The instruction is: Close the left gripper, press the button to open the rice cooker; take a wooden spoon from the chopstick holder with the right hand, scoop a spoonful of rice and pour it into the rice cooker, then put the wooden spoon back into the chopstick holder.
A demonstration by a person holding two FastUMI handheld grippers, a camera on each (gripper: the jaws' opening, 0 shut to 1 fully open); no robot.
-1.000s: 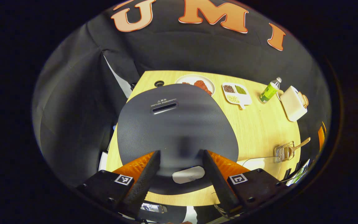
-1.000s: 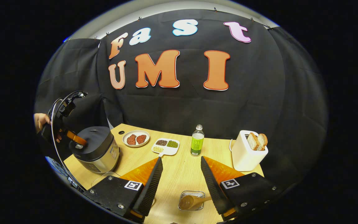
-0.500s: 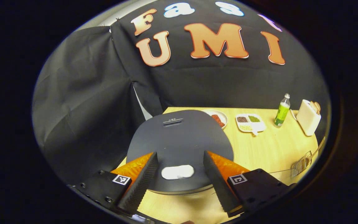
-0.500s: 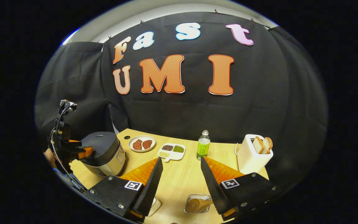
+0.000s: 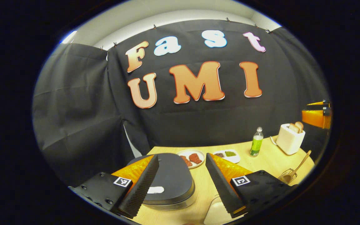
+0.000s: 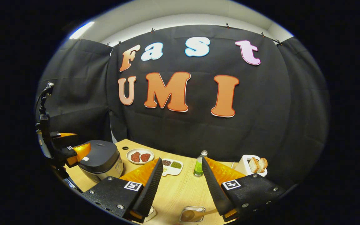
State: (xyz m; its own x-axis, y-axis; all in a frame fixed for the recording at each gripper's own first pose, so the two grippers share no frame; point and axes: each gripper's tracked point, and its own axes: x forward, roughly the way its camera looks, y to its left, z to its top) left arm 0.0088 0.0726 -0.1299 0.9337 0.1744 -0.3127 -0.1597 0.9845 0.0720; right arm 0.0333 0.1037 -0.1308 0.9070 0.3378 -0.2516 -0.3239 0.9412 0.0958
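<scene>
The rice cooker (image 5: pixel 170 178) stands at the table's left end with its dark lid down and a pale button (image 5: pixel 155 189) at the lid's front. My left gripper (image 5: pixel 181 156) is open above and behind the cooker, its fingers either side of the lid and touching nothing. In the right gripper view, the left gripper (image 6: pixel 73 150) hovers just left of the cooker (image 6: pixel 100 159). My right gripper (image 6: pixel 181 159) is open and empty over the table's front. Below it, the wooden spoon (image 6: pixel 192 215) rests in the wire chopstick holder (image 6: pixel 198 208). The spoon (image 5: pixel 297 167) leans at the far right.
Along the back of the table (image 6: pixel 173 190) stand a plate of meat (image 6: pixel 140 156), a white tray of grains (image 6: pixel 171 165), a green bottle (image 6: pixel 199 165) and a white toaster with bread (image 6: pixel 252 165). A white object (image 5: pixel 217 214) lies partly hidden under my left gripper's right finger.
My left gripper has pulled back and tilted up from close over the cooker lid, still open. The right gripper has tilted up a little. The lid has stayed down.
</scene>
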